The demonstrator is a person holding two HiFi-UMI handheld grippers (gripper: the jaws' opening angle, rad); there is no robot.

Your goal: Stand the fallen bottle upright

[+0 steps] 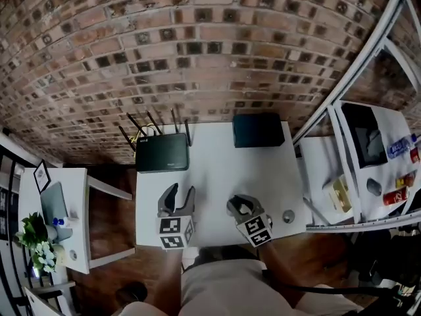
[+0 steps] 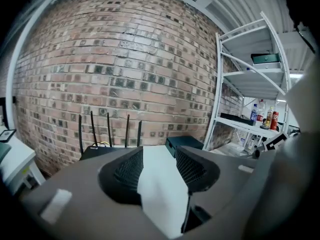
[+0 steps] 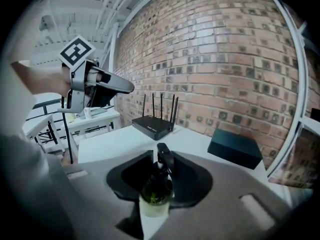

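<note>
The white table [image 1: 217, 170] stood against a red brick wall [image 1: 197, 45]. At the back of the table, on the left, lay a black router [image 1: 162, 160] with thin sticks pointing up. At the back on the right sat a flat black box [image 1: 258, 130]. A small round grey thing [image 1: 288, 216] lay near the front right corner; what it was could not be made out. The left gripper [image 1: 183, 193] hung over the front of the table with its jaws apart, and only the bare table top showed between them. The right gripper [image 1: 242, 206] was just beside it, with its jaws clamped on the small bottle [image 3: 155, 199]. The bottle had a black pump top and something green inside, and it was held up off the table. The floor [image 1: 108, 222] beside the table was brown wood. To the left stood a smaller white side table [image 1: 75, 196] with a green plant [image 1: 36, 239] next to it. To the right stood a white shelf rack [image 1: 348, 143] with bottles and cans [image 1: 398, 176] on it.
</note>
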